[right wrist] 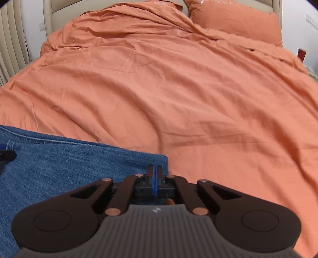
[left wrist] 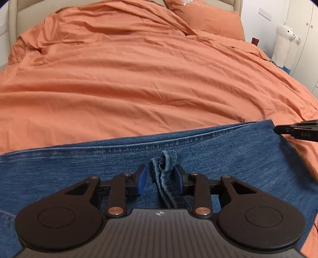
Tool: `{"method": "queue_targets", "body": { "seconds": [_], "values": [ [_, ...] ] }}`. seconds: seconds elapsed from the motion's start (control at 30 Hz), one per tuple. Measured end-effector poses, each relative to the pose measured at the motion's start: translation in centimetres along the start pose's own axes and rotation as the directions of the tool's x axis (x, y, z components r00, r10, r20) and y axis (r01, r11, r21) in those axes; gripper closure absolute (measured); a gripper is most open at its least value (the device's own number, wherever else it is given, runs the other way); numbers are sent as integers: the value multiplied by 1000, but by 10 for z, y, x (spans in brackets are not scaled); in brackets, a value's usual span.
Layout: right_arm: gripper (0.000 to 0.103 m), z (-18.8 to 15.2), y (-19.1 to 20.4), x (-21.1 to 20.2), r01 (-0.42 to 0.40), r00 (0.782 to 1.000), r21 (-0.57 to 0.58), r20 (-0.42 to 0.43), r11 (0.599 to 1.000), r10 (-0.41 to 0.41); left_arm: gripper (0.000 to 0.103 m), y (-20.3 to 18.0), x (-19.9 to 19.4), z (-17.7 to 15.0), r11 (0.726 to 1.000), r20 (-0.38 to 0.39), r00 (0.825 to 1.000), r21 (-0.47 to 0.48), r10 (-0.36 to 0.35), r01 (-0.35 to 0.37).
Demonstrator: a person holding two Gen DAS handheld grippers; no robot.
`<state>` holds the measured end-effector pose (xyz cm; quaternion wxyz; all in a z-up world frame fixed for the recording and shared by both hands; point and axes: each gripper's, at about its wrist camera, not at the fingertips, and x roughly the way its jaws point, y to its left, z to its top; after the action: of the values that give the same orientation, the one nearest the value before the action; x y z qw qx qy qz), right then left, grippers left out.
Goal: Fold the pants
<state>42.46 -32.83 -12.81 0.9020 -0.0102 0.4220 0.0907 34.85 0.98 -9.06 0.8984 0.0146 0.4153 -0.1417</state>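
Blue jeans [left wrist: 79, 174] lie flat across the near part of an orange bed cover [left wrist: 139, 79], with a stitched seam along their far edge. My left gripper [left wrist: 160, 166] is open low over the denim. A small pinched-up ridge of denim [left wrist: 166, 160] stands between its blue pads [left wrist: 142, 179], close to the right one. In the right wrist view the jeans [right wrist: 59, 162] end in a corner just ahead of my right gripper [right wrist: 155, 170], which is shut with its pads together and nothing visible between them. Its black tip [left wrist: 286, 130] shows at the jeans' right end.
An orange pillow [left wrist: 210, 19] lies at the head of the bed against a beige headboard [right wrist: 59, 17]. Two white plush alpacas [left wrist: 286, 41] stand by the wall on the right. The cover [right wrist: 178, 89] is wrinkled and bunched at the far left. The left gripper's tip [right wrist: 7, 154] shows at the picture's edge.
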Motion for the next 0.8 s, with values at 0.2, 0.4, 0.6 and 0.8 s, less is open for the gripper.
{"method": "queue_targets", "body": {
  "seconds": [0.2, 0.4, 0.6, 0.8],
  "values": [
    [99, -33, 9, -73, -80, 997, -36, 16, 996, 81, 64, -28, -62, -26, 992, 65, 997, 125, -33, 25],
    [99, -88, 35, -112, -155, 988, -93, -11, 984, 155, 67, -51, -79, -61, 988, 18, 999, 153, -29, 26],
    [100, -113, 46, -101, -126, 992, -100, -38, 987, 123, 64, -40, -50, -80, 999, -49, 999, 40, -3, 5],
    [101, -110, 56, -89, -90, 993, -144, -86, 985, 78, 57, -35, -63, -73, 1000, -57, 998, 13, 11, -10]
  ]
}}
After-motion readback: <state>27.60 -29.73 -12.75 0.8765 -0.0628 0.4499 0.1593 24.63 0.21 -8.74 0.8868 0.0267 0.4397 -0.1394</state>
